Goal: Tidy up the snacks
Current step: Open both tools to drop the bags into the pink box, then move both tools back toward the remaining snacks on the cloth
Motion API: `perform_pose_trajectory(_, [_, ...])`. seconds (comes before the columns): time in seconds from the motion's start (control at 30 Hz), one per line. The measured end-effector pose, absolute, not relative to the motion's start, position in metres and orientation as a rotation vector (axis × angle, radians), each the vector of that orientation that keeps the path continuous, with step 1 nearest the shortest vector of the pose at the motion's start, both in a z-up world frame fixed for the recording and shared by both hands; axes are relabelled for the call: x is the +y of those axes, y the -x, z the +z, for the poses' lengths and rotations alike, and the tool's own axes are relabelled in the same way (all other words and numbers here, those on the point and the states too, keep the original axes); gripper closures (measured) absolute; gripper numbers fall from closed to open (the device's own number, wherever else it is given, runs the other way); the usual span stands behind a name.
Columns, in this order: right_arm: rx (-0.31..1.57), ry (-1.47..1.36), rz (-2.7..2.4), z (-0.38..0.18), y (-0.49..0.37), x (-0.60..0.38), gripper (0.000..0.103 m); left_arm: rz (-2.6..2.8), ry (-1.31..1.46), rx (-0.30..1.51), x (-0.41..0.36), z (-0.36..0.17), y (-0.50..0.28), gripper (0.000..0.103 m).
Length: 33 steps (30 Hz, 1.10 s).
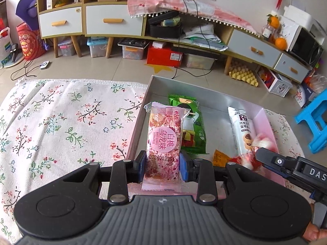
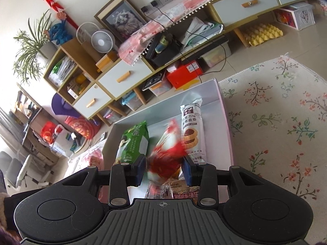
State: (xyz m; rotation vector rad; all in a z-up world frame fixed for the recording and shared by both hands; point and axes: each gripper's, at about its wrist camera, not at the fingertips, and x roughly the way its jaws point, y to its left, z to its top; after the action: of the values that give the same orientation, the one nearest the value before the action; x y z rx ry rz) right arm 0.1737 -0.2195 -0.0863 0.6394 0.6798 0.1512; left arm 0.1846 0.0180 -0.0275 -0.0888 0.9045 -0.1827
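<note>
On the floral tablecloth (image 1: 61, 122), bare at nine o'clock in the left wrist view, nothing waits to be sorted; the work has gathered toward the shallow box (image 1: 204, 96) at about one o'clock. The left gripper (image 1: 162, 164) is clamped on the pink snack bar (image 1: 163, 140), pinched low on the wrapper so that the long end points forward over the box's near left edge, probably so it can be laid flat beside the green packet (image 1: 193, 130). That packet and the white cookie packet (image 1: 240, 128) lie lengthwise, well apart, leaving a lane between them. At four o'clock the right gripper (image 1: 258, 153) comes in, its jaws closed on the red-and-white snack (image 2: 166, 155), blurred, held over that lane at twelve o'clock in its own view, likely its destination.
</note>
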Motion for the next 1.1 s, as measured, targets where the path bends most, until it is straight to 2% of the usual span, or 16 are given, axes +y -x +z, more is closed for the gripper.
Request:
perform_pose_trajectory(0.23, [0.675,-0.641,0.152,-0.086,-0.173,-0.22,0.064,-0.169,0.086,0.885,0.015,-0.028,-0.188,0.072])
perform_pose_trajectory(0.3, [0.674,-0.631,0.142,-0.083,-0.173,-0.219,0.063,-0.162,0.074,0.869,0.014,-0.027,-0.187,0.064])
perform_pose_trajectory(0.33, [0.677,-0.631,0.139,-0.083,-0.173,-0.219,0.059,-0.162,0.076,0.864,0.014,-0.026,-0.186,0.049])
perform_pose_trajectory(0.37, [0.677,-0.635,0.139,-0.082,-0.172,-0.22,0.05,-0.164,0.078,0.854,0.014,-0.025,-0.184,0.038])
perform_pose_trajectory(0.47, [0.677,-0.635,0.136,-0.077,-0.169,-0.222,0.04,-0.17,0.072,0.841,0.013,-0.022,-0.183,0.033])
perform_pose_trajectory(0.57, [0.679,-0.622,0.133,-0.071,-0.165,-0.222,0.035,-0.185,0.064,0.838,0.013,-0.019,-0.178,0.023])
perform_pose_trajectory(0.7, [0.683,-0.59,0.136,-0.061,-0.158,-0.22,0.029,-0.202,0.048,0.828,0.013,-0.014,-0.17,0.016])
perform_pose_trajectory(0.77, [0.69,-0.574,0.132,-0.057,-0.153,-0.218,0.021,-0.211,0.047,0.824,0.016,-0.011,-0.165,0.012])
perform_pose_trajectory(1.1, [0.731,-0.526,0.097,-0.041,-0.127,-0.215,0.018,-0.236,0.03,0.814,0.034,-0.005,-0.134,0.002])
